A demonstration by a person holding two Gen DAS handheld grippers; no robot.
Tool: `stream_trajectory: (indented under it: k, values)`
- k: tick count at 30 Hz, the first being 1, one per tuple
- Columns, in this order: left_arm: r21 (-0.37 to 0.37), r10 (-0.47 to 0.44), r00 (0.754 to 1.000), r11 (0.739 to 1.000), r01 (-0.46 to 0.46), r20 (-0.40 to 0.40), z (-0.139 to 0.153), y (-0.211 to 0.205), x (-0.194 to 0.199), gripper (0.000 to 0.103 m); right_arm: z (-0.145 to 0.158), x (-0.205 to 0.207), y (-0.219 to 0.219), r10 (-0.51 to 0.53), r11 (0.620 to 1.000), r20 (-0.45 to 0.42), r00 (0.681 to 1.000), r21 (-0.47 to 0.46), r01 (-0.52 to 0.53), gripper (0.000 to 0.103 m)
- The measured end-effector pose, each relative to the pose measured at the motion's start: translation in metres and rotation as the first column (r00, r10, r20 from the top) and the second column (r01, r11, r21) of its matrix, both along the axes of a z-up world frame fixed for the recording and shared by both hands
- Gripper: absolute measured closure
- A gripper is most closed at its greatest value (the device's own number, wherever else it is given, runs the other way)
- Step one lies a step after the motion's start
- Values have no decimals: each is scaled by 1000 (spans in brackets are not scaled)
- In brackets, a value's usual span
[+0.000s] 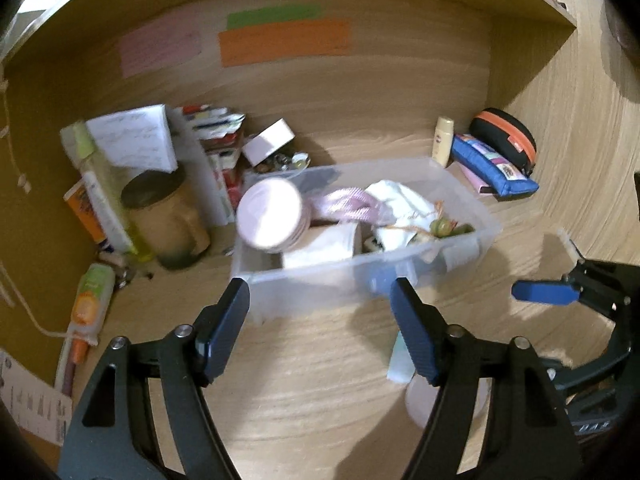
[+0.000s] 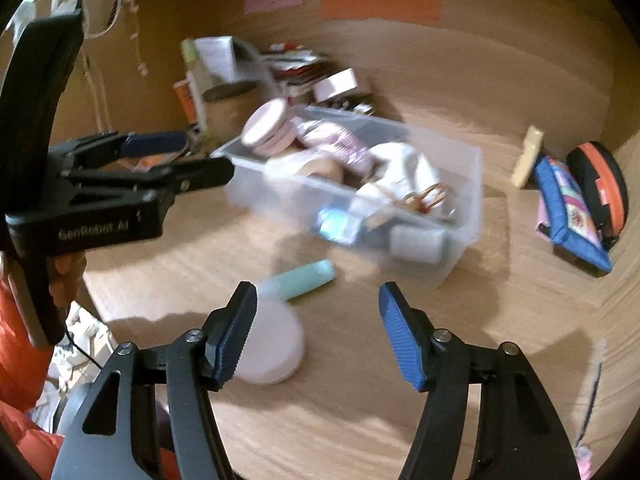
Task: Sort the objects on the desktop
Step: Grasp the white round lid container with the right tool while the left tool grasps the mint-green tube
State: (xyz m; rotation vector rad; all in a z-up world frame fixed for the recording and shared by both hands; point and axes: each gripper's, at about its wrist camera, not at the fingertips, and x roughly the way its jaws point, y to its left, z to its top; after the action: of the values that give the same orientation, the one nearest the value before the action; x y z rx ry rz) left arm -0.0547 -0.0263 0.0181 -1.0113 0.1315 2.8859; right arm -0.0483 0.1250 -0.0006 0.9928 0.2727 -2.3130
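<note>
I hold both hand-held grippers tilted down before the clear bin (image 1: 460, 256): the left hand-held gripper (image 1: 320, 320) and right hand-held gripper (image 2: 318, 320) stand open, empty. A mint tube (image 2: 304, 278) lies just before the bin on the tabletop (image 2: 360, 400).

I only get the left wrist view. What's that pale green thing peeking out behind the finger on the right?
Observer: A mint-green tube, lying on its side on the desk in front of the clear bin.
Operator: And the white shape below it?
Observer: A round white disc, lying flat beside the tube's cap end; whether they touch I cannot tell.
Operator: Who holds my gripper?
Observer: A hand wraps the left gripper's handle, with an orange sleeve below.
</note>
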Motion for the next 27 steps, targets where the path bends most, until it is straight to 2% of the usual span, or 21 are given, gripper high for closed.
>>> stream_trajectory:
  k: [8, 10, 14, 17, 27]
  values:
    - [2, 45, 998, 999, -45, 43, -17, -23, 20, 31, -38, 11, -31, 53, 998, 92, 994, 28, -56, 43]
    - [6, 48, 997, 999, -49, 62, -23, -25, 22, 31, -42, 13, -35, 51, 998, 84, 995, 32, -53, 40]
    - [13, 38, 995, 999, -39, 94, -34, -24, 22, 31, -53, 12, -41, 43, 997, 92, 995, 65, -49, 39]
    - [16, 18, 993, 1000, -20, 119, -43, -18, 18, 31, -60, 8, -39, 42, 997, 124, 991, 60, -50, 40]
    - [34, -75, 974, 997, 69, 214, -69, 16, -4, 31, -58, 2, -2, -42, 998, 113, 993, 47, 37, 40]
